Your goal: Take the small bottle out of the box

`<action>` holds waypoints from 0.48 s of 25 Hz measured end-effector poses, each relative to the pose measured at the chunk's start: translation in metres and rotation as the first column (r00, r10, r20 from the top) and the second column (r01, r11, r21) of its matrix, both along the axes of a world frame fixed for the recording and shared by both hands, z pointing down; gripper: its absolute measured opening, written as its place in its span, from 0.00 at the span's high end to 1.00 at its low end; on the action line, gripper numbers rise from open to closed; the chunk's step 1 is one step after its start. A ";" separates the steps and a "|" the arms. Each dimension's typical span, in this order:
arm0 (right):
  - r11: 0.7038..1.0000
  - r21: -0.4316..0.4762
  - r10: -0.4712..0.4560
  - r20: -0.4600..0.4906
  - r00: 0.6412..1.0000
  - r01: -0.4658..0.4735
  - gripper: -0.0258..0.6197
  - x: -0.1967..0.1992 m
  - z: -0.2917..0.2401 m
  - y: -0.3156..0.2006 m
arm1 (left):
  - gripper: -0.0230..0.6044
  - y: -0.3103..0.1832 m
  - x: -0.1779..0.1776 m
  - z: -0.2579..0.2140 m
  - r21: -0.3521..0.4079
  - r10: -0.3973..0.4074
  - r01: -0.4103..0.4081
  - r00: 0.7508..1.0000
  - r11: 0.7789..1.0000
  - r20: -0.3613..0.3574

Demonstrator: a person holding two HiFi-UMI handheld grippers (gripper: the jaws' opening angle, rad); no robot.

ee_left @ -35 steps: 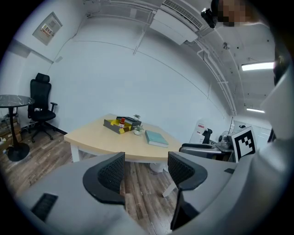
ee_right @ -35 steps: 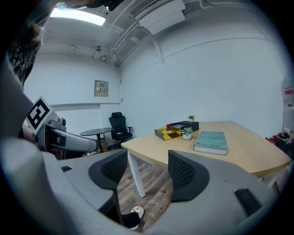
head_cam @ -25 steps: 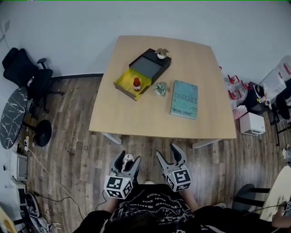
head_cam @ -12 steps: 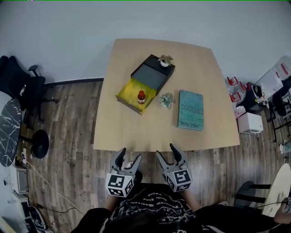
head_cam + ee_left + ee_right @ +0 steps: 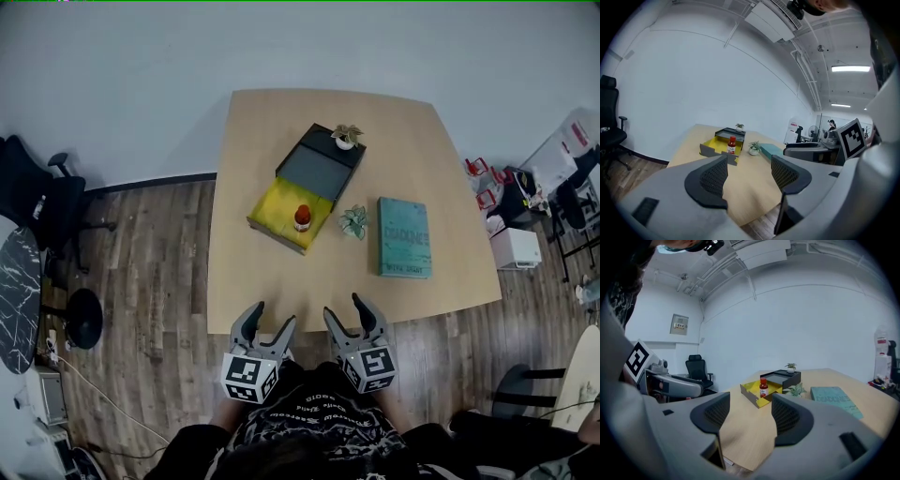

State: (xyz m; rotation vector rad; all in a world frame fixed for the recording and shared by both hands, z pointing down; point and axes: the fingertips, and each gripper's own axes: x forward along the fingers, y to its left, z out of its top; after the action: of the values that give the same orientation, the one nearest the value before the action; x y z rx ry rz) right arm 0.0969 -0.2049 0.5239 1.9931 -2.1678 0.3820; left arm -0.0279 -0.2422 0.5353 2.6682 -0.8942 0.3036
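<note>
Hovering at six o'clock off the table (image 5: 281, 281): left gripper (image 5: 272, 317) and right gripper (image 5: 345, 309), both released and empty, probably staged for reaching. At twelve o'clock, the small bottle (image 5: 302, 217) stands upright in the box (image 5: 272, 208).

The left gripper (image 5: 270, 319) and right gripper (image 5: 346, 309) have reached the table (image 5: 272, 272) edge.

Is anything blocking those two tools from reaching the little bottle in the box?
Only bare table and the box's low near wall lie between the bottle and the open left tool and right tool; it rises above that wall.
</note>
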 end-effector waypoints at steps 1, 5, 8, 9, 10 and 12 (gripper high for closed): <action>1.000 0.000 0.000 -0.001 1.000 0.000 0.51 -0.002 0.000 -0.004 | 0.49 -0.003 0.000 0.000 0.002 0.004 -0.004 1.000 1.000 0.000; 1.000 -0.005 0.000 0.008 1.000 0.000 0.51 -0.006 0.002 -0.015 | 0.49 -0.012 -0.005 0.001 -0.009 -0.013 0.013 1.000 1.000 -0.006; 1.000 0.000 -0.003 0.016 1.000 0.003 0.51 -0.004 0.001 -0.023 | 0.49 -0.018 -0.006 0.002 -0.013 -0.023 0.023 1.000 1.000 -0.005; 1.000 0.000 -0.006 0.018 1.000 0.006 0.51 -0.004 0.001 -0.026 | 0.49 -0.020 -0.006 0.002 -0.013 -0.026 0.026 1.000 1.000 -0.005; 1.000 -0.002 -0.010 0.019 1.000 0.010 0.51 -0.003 0.002 -0.029 | 0.49 -0.022 -0.006 0.002 -0.014 -0.032 0.032 0.999 0.999 -0.005; 1.000 -0.005 -0.018 0.024 1.000 0.018 0.51 -0.002 0.002 -0.035 | 0.49 -0.028 -0.006 0.001 -0.017 -0.045 0.045 0.999 0.999 -0.005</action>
State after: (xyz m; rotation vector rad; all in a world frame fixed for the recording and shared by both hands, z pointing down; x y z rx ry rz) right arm 0.0947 -0.2397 0.5260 1.9747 -2.1946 0.4106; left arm -0.0337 -0.2699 0.5364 2.6277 -0.9447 0.2925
